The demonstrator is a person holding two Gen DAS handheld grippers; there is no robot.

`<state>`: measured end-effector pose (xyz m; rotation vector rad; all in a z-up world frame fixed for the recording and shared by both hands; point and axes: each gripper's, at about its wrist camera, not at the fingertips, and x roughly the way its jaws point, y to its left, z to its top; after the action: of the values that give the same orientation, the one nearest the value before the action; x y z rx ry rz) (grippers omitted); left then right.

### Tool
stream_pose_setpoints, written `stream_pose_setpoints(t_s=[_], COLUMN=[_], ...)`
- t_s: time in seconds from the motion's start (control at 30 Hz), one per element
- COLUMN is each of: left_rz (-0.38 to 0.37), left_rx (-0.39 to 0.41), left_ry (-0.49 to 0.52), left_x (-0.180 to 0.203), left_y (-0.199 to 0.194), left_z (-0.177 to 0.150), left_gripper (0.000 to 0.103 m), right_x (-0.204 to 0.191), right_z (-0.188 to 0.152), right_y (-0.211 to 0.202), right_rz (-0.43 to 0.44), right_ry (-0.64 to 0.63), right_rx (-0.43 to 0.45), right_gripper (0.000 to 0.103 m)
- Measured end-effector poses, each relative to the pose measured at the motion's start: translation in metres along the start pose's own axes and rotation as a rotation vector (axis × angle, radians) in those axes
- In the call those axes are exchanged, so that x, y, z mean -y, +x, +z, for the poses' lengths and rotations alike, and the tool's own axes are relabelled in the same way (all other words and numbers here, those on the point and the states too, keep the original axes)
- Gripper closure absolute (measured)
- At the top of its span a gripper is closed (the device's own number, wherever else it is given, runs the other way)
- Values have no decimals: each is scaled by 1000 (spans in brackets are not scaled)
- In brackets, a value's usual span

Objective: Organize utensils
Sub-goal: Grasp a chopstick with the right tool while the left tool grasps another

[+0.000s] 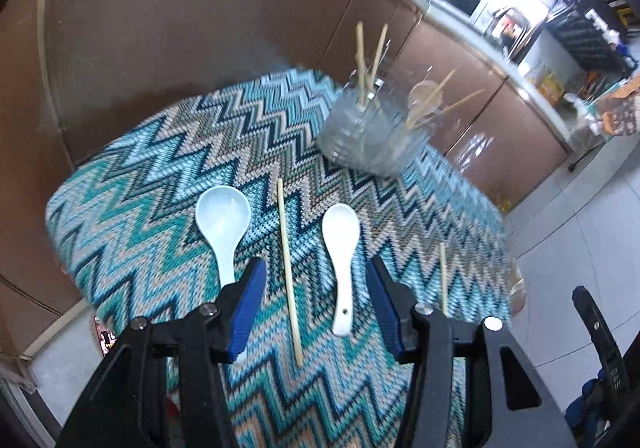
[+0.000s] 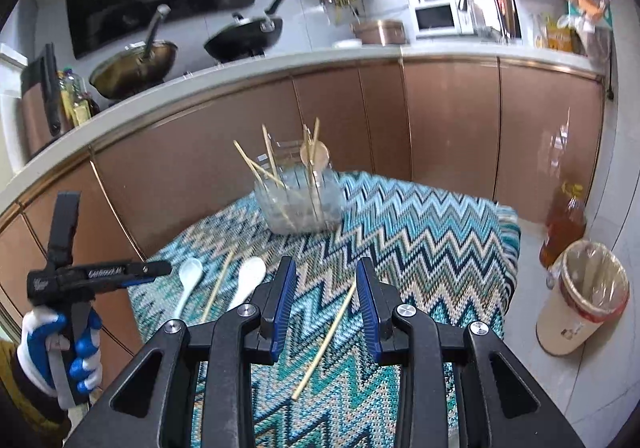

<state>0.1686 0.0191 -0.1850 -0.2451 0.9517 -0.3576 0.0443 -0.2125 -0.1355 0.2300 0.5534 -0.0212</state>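
Note:
On the zigzag cloth table (image 1: 160,208) lie two white ceramic spoons, a bigger one (image 1: 222,222) on the left and a smaller one (image 1: 341,248), with a loose chopstick (image 1: 289,268) between them. Another chopstick (image 1: 443,278) lies to the right. A clear holder (image 1: 370,132) at the far side holds several chopsticks and a wooden spoon. My left gripper (image 1: 316,268) is open above the smaller spoon and middle chopstick. My right gripper (image 2: 326,268) is open over the right chopstick (image 2: 326,342). The holder (image 2: 300,200) and both spoons (image 2: 250,280) also show in the right wrist view.
Brown kitchen cabinets (image 2: 440,120) run behind the table. Two pans (image 2: 244,36) sit on the counter's stove. A lined bin (image 2: 580,296) and an amber bottle (image 2: 564,224) stand on the floor right of the table. The gloved hand holding the left gripper (image 2: 60,328) shows at left.

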Motion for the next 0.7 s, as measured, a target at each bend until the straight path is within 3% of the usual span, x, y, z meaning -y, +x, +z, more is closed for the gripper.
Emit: stream_pose_setpoints(t_s=[0.27,0.7], left_rz=[42,40], left_rx=[-118,-236], left_ry=[-26,-63], left_x=[-11,-26], left_y=[64,105], left_z=[18,25], left_gripper=[56,67], right_x=[21,34], right_z=[-8,-16], right_y=[60,152], right_rz=[-7,42], right_ry=[18,70], right_rx=[-132,-360], right_gripper=[72,72])
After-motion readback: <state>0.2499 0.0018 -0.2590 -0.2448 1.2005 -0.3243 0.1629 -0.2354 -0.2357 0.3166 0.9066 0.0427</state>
